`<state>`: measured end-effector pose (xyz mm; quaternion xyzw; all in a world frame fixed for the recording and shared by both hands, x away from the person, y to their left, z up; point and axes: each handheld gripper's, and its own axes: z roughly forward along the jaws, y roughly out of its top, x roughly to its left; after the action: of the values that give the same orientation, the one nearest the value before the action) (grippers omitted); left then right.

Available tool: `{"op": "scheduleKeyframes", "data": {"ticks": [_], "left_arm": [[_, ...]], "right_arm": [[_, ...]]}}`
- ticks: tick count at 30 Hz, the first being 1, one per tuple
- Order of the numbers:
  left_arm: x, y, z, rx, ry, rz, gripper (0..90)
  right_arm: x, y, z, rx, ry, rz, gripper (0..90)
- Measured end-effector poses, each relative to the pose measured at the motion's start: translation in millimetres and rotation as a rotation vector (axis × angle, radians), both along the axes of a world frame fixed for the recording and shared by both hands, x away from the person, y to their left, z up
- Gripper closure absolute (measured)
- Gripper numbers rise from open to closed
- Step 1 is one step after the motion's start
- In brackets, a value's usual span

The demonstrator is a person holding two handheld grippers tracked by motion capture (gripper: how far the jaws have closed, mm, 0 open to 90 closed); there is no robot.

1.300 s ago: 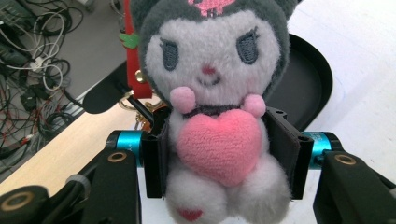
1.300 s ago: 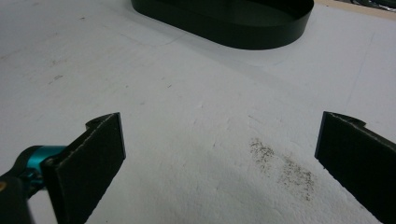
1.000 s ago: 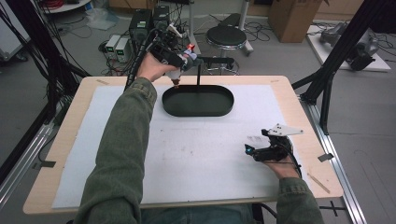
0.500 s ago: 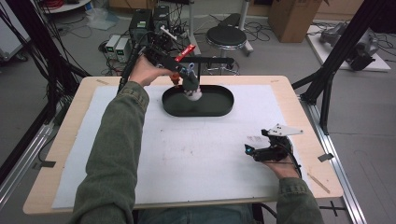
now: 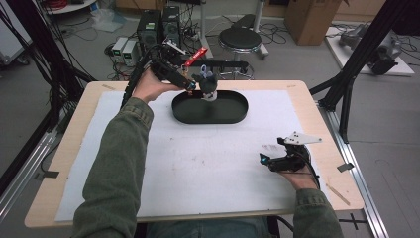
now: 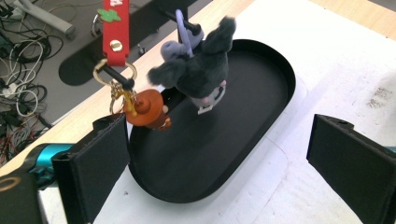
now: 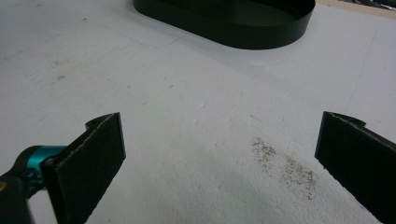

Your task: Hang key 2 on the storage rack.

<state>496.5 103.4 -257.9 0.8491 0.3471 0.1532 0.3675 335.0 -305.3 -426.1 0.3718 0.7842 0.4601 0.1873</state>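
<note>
Plush keychain (image 6: 201, 70) is hung on a rod (image 6: 119, 77) over the tray (image 6: 261, 154) at the table's far edge. The left gripper (image 6: 219, 154), jaws just opened wide, holds nothing; the right gripper (image 7: 219, 154) rests open and empty. If bumped during withdrawal, the plush could be knocked off.

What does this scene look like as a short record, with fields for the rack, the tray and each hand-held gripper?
rack: black bar above the tray's far rim, with keychains hanging from it
keychains: grey plush toy; red strap with orange charm
tray: black oval tray, on the white mat
left hand-held gripper: just opened, nothing between the jaws, facing the keychains
right hand-held gripper: open, over the mat
</note>
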Motion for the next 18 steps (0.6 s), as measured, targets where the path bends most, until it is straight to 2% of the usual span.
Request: {"op": "scheduleKeyframes", "data": {"ticks": [4,12,18], "left_arm": [[-3.3,5.1,-7.3,0.014,0.017,0.005,3.4],[-15.5,22.2,-15.7,-0.022,0.016,0.012,1.7],[-27.0,36.6,-26.3,-0.024,0.032,0.028,1.7]], "right_arm": [[0.3,-0.3,0.1,0.003,-0.003,-0.001,0.7],[0.4,-1.6,0.5,0.011,0.004,-0.007,0.7],[0.3,-1.1,0.7,0.013,0.008,-0.005,0.7]]}}
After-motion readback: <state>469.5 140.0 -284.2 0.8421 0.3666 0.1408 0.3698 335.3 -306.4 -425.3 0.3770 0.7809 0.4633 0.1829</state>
